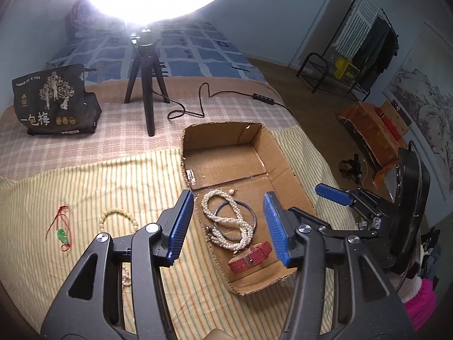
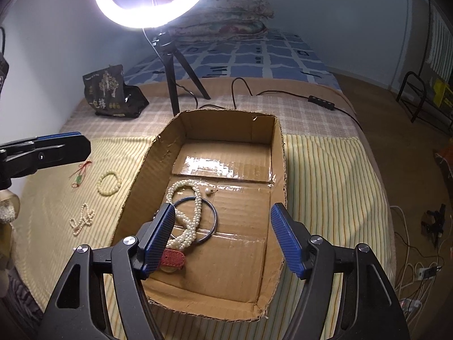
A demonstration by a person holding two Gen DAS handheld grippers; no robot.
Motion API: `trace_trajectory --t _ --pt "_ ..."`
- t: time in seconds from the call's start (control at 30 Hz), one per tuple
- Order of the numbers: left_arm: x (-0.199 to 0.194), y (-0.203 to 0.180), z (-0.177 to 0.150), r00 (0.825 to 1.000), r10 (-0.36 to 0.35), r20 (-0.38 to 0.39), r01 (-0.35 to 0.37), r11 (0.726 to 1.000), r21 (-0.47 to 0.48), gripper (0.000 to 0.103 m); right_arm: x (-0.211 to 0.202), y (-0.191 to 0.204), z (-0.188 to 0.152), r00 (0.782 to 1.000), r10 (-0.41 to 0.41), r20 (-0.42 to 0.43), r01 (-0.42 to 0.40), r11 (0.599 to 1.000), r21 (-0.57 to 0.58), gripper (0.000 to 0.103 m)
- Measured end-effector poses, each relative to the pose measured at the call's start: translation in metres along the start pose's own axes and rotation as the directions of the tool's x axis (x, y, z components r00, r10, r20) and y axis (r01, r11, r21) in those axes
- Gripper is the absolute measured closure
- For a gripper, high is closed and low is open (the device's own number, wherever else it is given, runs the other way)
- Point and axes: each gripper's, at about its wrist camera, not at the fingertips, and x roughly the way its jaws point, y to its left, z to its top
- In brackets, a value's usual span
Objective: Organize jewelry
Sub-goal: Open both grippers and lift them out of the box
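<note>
A: What's left outside the box [image 2: 279,153]?

B: Three pieces on the bed [image 2: 325,170]: the bead bracelet [image 1: 119,218], the red-cord pendant [image 1: 61,233] further left, and a small pearl strand [image 2: 81,218] nearer us. Pearls [image 1: 226,221], bangle [image 1: 249,218] and red strap [image 1: 249,256] lie in the box.

A: Which claw is nearer?

B: I'd say the left claw [image 1: 229,226]; it hangs wide open and empty over the box's left wall, the bracelet just to its left. The right claw [image 2: 223,238], also wide open and empty, sits over the box, farther off.
</note>
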Motion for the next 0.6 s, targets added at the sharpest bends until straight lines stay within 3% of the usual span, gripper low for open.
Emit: trace_trajectory --t 0.33,0.47,0.6 --pt "-0.029 0.022 -0.007 0.999 0.042 0.021 -0.042 0.999 -0.004 0.051 -0.015 0.013 -0.001 0.999 -0.053 0.008 0.054 0.999 -0.006 0.033" --pt "-0.045 0.037 -0.010 0.995 0.084 0.048 -0.084 0.996 0.001 0.051 -0.022 0.021 -0.001 0.995 -0.095 -0.001 0.095 0.995 -0.002 0.026" --pt "-0.060 0.064 -0.015 0.983 0.165 0.075 -0.165 0.986 -0.013 0.051 -0.032 0.033 -0.003 0.996 -0.094 0.011 0.094 0.995 -0.017 0.025"
